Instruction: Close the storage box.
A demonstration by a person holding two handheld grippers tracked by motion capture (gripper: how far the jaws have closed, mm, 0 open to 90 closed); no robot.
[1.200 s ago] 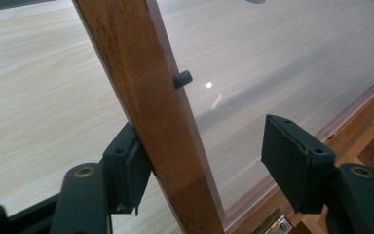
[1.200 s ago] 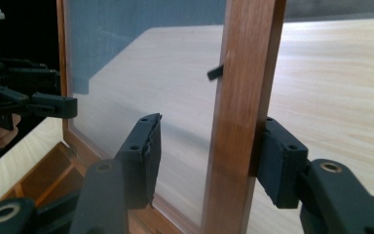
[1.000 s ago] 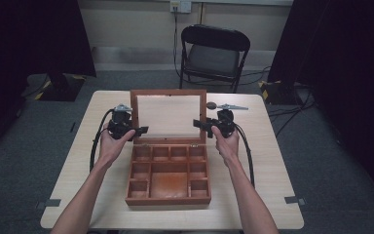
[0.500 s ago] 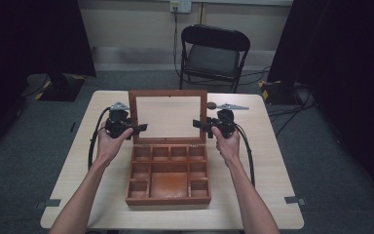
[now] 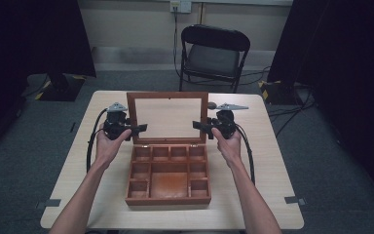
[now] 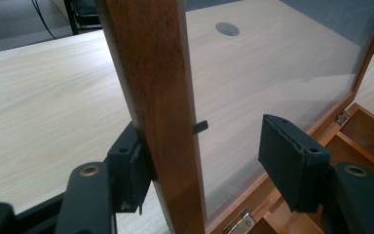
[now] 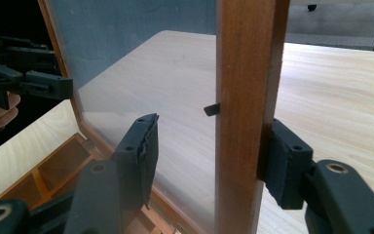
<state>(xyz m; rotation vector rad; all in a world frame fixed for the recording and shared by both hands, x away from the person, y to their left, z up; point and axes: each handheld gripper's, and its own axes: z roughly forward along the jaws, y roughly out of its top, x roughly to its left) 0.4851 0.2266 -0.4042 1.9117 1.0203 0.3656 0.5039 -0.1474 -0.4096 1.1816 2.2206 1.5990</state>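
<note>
A wooden box (image 5: 168, 197) with several bare compartments sits mid-table, its glass-paned lid (image 5: 167, 96) standing upright at the back. My left gripper (image 5: 139, 129) straddles the lid's left stile (image 6: 151, 73). Its outer pad (image 6: 134, 168) touches the back of the wood, while the inner pad (image 6: 285, 156) stands well off the glass. My right gripper (image 5: 198, 126) straddles the right stile (image 7: 248, 58) the same way. There, the outer pad (image 7: 280, 165) rests against the wood and the inner pad (image 7: 141, 151) stays clear. Neither pair of jaws clamps the frame.
The light wooden table (image 5: 272, 195) has bare surface on both sides of the box and behind the lid, with a small grey disc (image 5: 212, 105) near the back. A black folding chair (image 5: 214, 48) stands beyond the far edge. Cables lie on the floor at right.
The lid stands a little more upright than a second ago. Both hands have hardly moved.
</note>
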